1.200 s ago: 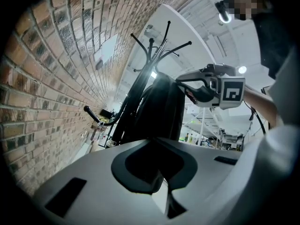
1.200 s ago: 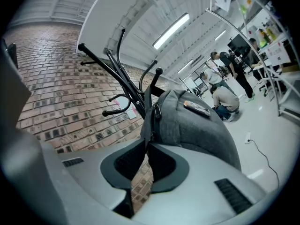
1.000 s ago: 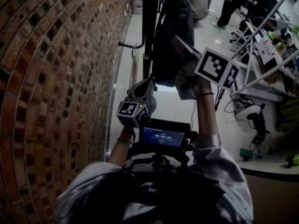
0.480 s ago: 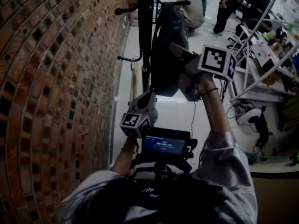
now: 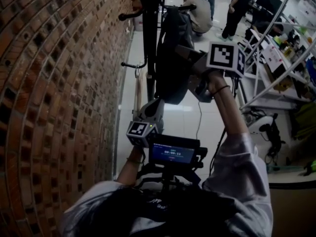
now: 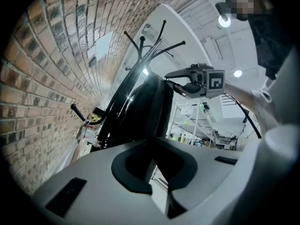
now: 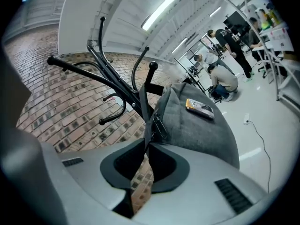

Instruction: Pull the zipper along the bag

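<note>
A dark grey bag [image 5: 170, 58] hangs from a black coat rack [image 5: 150, 33] beside the brick wall. My right gripper [image 5: 181, 51] is raised against the bag's right side. In the right gripper view its jaws [image 7: 147, 146] are opening slightly, but the tips still pinch a thin dark tab of the zipper pull [image 7: 158, 124] on the bag's [image 7: 197, 130] edge. My left gripper [image 5: 155, 103] hangs lower, below the bag and apart from it. Its jaws [image 6: 154, 158] are together with nothing between them, and the bag [image 6: 145, 111] is seen beyond.
The brick wall [image 5: 59, 83] runs along the left, close to the rack's hooks [image 5: 131, 65]. White metal frames [image 5: 276, 43] and a desk [image 5: 291, 181] stand at the right. People [image 5: 200, 11] are at the back. A screen device [image 5: 173, 152] sits at my chest.
My right gripper has moved up along the bag's side. The left gripper has stayed about where it was. The head view has tipped a little.
</note>
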Tool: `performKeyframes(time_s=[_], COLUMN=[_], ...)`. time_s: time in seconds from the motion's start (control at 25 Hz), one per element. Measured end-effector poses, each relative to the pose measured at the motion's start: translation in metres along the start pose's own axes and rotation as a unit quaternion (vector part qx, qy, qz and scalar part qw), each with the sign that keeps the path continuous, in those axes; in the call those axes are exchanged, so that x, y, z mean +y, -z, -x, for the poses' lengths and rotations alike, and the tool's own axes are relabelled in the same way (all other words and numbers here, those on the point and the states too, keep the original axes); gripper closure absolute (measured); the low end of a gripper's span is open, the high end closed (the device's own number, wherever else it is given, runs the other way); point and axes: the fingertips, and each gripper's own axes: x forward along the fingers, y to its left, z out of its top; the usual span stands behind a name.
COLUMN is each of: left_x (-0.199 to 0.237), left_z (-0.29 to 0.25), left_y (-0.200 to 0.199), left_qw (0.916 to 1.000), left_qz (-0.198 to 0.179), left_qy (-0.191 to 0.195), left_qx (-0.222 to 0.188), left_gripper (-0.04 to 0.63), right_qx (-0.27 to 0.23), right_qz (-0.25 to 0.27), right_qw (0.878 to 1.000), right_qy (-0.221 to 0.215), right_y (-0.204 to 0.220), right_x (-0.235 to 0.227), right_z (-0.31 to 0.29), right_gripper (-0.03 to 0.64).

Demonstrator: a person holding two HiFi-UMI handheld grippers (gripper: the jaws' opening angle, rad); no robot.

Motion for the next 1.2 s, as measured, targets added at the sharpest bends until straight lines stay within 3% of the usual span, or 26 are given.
performKeyframes(time_s=[0.6,1.2], left_x=[0.002,0.011], left_z=[0.001,0.022], left_y=[-0.004,-0.005], left_qw=[1.0,0.9996], left_qz=[-0.005,-0.01], left_qy=[-0.006,-0.025], left_qx=[0.0,0.006], left_gripper=[0.586,0.586], right_qx=[-0.02,-0.038], right_qz=[-0.001,0.039], right_qw=[1.0,0.998], right_qy=[-0.023,-0.008], right_y=[-0.012,0.028], right_x=[0.002,-0.002], right_z=[0.003,0.028], right_gripper=[0.571,0.572])
